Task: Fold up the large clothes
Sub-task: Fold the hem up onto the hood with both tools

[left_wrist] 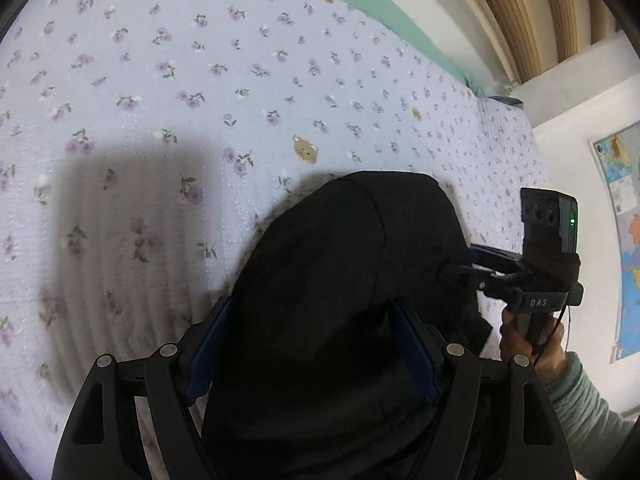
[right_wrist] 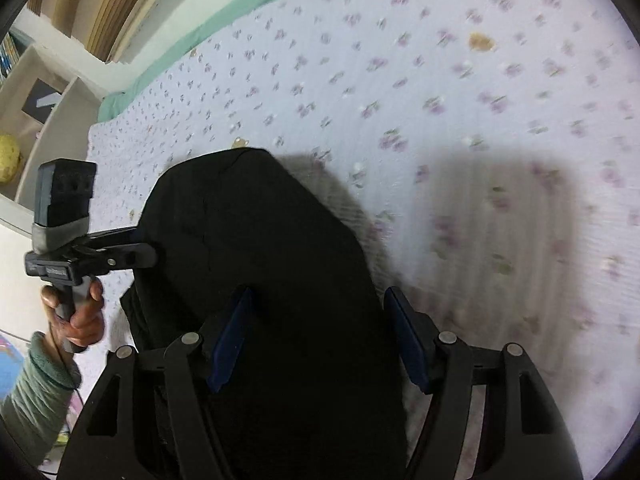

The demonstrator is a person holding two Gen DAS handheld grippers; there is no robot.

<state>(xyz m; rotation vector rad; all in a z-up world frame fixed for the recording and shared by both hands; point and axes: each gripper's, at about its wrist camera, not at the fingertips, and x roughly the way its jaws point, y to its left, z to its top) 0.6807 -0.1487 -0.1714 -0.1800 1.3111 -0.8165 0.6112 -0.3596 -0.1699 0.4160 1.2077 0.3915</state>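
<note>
A black garment (left_wrist: 344, 280) lies bunched on the floral bedspread (left_wrist: 200, 80), lifted between both grippers. My left gripper (left_wrist: 312, 344) has its blue pads wide apart with the black cloth lying between and over them. My right gripper (left_wrist: 460, 270) shows in the left wrist view, its fingers closed on the garment's right edge. In the right wrist view the garment (right_wrist: 256, 248) fills the gap of the right gripper (right_wrist: 320, 336), whose pads stand wide apart. There the left gripper (right_wrist: 148, 258) pinches the garment's left edge.
The bed is covered by the lilac flowered quilt (right_wrist: 440, 80) with a green sheet (right_wrist: 192, 36) at its far edge. A white shelf (right_wrist: 44, 120) stands at the left, a wall map (left_wrist: 628, 240) at the right.
</note>
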